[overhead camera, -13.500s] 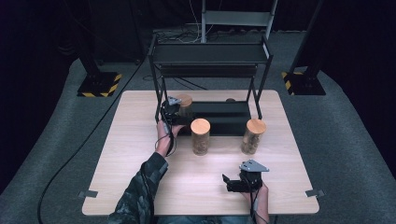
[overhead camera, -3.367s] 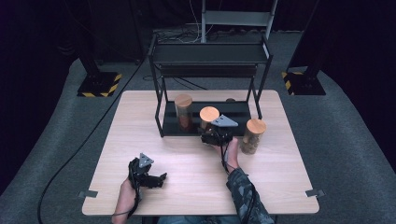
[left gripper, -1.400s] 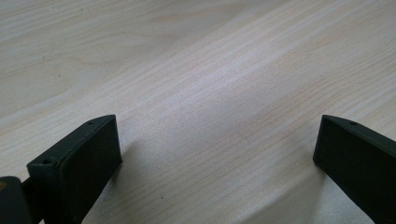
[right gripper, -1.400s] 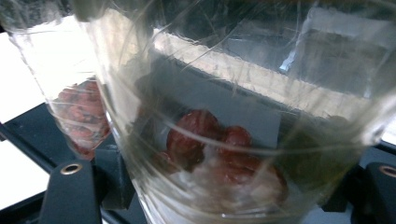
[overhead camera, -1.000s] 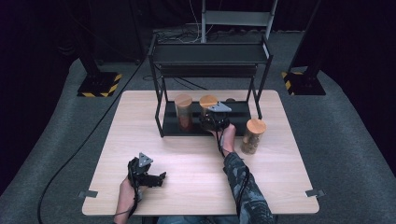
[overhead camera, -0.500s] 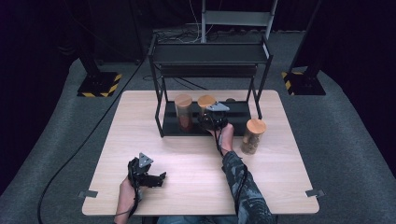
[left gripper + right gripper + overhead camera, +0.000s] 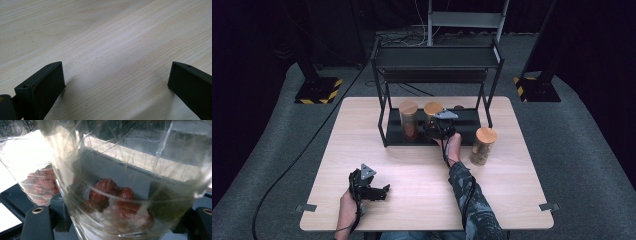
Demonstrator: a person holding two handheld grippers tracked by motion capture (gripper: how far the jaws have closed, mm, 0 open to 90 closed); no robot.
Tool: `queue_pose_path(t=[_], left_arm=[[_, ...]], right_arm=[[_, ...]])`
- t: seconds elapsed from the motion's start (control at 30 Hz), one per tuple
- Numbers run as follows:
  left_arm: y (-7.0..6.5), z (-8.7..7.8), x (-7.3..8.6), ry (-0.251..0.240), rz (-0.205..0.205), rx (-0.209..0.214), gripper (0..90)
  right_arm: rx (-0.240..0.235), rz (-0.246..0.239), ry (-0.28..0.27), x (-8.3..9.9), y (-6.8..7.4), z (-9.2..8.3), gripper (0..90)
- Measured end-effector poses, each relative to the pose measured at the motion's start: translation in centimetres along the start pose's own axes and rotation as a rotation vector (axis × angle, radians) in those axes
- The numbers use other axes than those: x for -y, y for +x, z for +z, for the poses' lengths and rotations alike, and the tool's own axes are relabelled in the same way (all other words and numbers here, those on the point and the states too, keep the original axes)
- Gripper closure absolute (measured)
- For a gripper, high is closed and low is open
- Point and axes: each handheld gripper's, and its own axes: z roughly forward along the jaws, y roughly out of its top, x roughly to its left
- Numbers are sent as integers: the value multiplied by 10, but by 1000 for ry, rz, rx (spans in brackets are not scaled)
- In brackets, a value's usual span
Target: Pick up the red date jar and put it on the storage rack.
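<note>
The counter [image 7: 362, 125] carries a black rack [image 7: 437, 60] at its far side, and the work seems to be moving jars onto the rack's lower shelf [image 7: 467, 131]. One jar [image 7: 408, 120] already stands there at the left; a second jar [image 7: 432, 116] sits just right of it, grasped by the right tongs [image 7: 435, 131], apparently being set down. A third jar [image 7: 483, 146] waits on the counter, right of the rack, so roughly one placement is left. The right arm reaches far across the counter, tongs level. The left tongs [image 7: 379, 192] rest near the front edge, released and empty, jaws wide over bare wood.
</note>
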Motion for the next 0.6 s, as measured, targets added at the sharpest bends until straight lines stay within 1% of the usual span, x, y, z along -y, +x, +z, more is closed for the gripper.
queue_pose_path(t=[0.1, 0.2, 0.4, 0.6], left_arm=[[0, 0, 0, 0, -3, 2, 2], [0, 0, 0, 0, -2, 2, 2], [0, 0, 0, 1, -3, 2, 2], [0, 0, 0, 2, -3, 3, 2]], right_arm=[[-11, 19, -7, 2, -1, 0, 245], [-12, 24, -9, 2, -1, 0, 245], [-13, 23, -11, 2, 0, 0, 245], [-13, 19, 1, 1, 0, 1, 245]])
